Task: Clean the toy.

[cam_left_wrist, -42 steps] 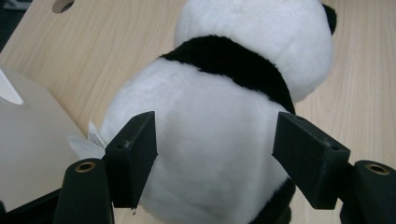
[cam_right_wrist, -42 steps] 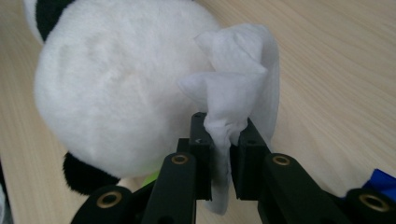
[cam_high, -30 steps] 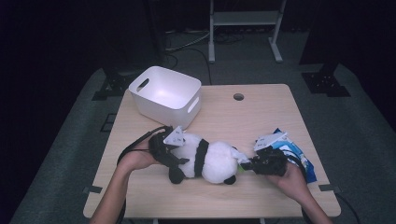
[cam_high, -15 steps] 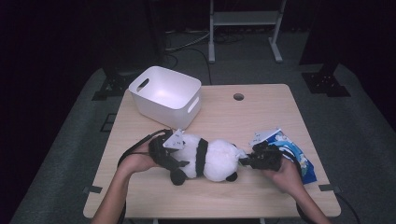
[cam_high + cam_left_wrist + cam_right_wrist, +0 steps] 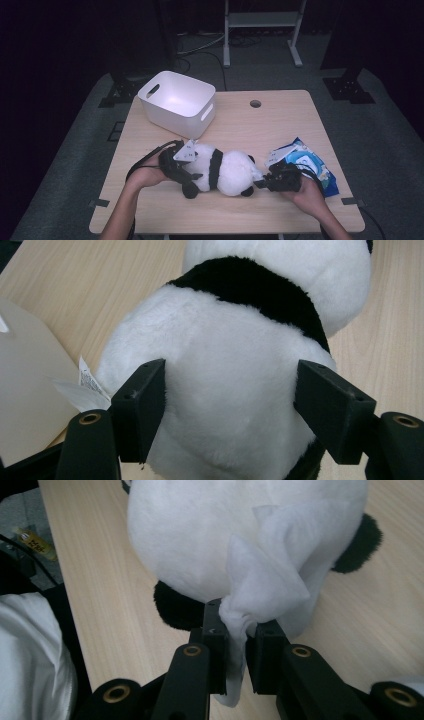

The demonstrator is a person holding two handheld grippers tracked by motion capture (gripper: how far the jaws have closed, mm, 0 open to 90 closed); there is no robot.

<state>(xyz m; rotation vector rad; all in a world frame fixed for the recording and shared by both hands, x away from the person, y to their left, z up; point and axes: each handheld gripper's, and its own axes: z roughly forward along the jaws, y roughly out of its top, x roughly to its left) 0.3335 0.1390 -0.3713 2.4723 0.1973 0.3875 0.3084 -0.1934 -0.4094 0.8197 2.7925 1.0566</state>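
Observation:
A black-and-white panda plush point(image 5: 220, 172) lies on its side on the wooden table point(image 5: 280, 125). My left gripper point(image 5: 191, 170) comes in from the left and is shut on the panda's white body point(image 5: 225, 365); one pad point(image 5: 142, 400) presses into the fur on each side. A sewn label point(image 5: 82, 382) sticks out beside the left pad. My right gripper point(image 5: 261, 182) is shut on a bunched white wipe point(image 5: 270, 580), pinched between its jaws point(image 5: 239, 625). The wipe lies against the plush's white fur, near a black paw point(image 5: 175, 607).
A white plastic bin point(image 5: 177, 102) stands behind the panda at the table's back left. A blue pack of wipes point(image 5: 312, 162) lies just behind my right hand. A cable hole point(image 5: 255, 103) sits at the back centre of the table.
The right hand with the wipe has shifted slightly against the panda. The left gripper and the plush have stayed put.

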